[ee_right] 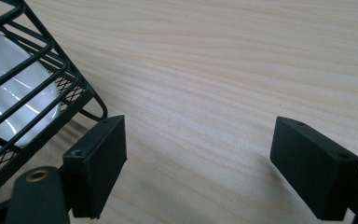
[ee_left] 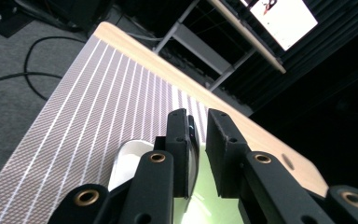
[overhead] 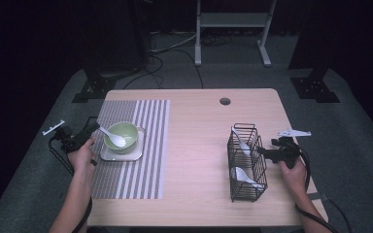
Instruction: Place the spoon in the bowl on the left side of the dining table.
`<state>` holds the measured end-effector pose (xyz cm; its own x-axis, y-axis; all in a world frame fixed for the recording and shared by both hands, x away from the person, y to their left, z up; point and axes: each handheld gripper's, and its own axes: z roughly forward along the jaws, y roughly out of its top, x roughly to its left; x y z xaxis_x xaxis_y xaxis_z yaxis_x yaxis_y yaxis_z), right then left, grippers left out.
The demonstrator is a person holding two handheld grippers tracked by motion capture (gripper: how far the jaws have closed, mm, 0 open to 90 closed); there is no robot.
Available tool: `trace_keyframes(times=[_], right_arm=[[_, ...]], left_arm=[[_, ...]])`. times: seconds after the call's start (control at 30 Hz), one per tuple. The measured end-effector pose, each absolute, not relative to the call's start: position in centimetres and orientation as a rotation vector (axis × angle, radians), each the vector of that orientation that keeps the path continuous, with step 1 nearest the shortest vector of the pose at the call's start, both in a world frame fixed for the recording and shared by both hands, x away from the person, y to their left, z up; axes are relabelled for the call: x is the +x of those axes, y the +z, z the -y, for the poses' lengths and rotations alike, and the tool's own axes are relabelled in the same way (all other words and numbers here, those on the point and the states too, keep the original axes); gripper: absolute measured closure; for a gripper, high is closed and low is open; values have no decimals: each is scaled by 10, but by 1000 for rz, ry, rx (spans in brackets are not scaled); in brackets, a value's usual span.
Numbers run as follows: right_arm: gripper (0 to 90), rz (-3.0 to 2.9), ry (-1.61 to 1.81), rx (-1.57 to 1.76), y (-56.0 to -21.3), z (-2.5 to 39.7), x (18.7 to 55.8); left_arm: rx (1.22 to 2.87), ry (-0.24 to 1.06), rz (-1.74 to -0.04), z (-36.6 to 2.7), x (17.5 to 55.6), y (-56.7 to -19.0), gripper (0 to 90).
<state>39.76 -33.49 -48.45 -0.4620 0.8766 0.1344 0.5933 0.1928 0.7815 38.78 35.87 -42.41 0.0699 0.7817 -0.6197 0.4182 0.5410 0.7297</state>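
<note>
Resting on the wooden table (overhead: 199, 145), striped placemat (overhead: 145, 145) at left, wire basket (overhead: 246, 162) with white spoons at right. Green bowl (overhead: 122, 136) on white plate, white spoon (overhead: 114, 136) inside. Left gripper (ee_left: 199, 140) nearly closed, pinching the spoon's handle. Right gripper (ee_right: 198, 168) wide apart, empty, beside the basket.

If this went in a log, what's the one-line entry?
left tool: nearly shut at green bowl rim | right tool: open, empty, beside wire basket | spoon in bowl
</note>
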Motion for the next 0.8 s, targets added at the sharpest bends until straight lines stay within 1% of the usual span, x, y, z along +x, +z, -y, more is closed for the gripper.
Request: trace_keyframes(times=[0.17, 0.37, 0.47, 0.8], right_arm=[[173, -2133, 1151, 1385, -485, 335, 398], [173, -2133, 1151, 1385, -485, 335, 398], [173, -2134, 1152, 1386, -485, 335, 398], [173, -2135, 1152, 1386, -485, 335, 398]], left_arm=[[1054, 354, -1567, -360, 388, -430, 751], [1064, 355, -1575, -361, 388, -433, 744], [1071, 357, -1581, -362, 387, -434, 721], [1056, 377, -1600, -371, 382, -434, 694]])
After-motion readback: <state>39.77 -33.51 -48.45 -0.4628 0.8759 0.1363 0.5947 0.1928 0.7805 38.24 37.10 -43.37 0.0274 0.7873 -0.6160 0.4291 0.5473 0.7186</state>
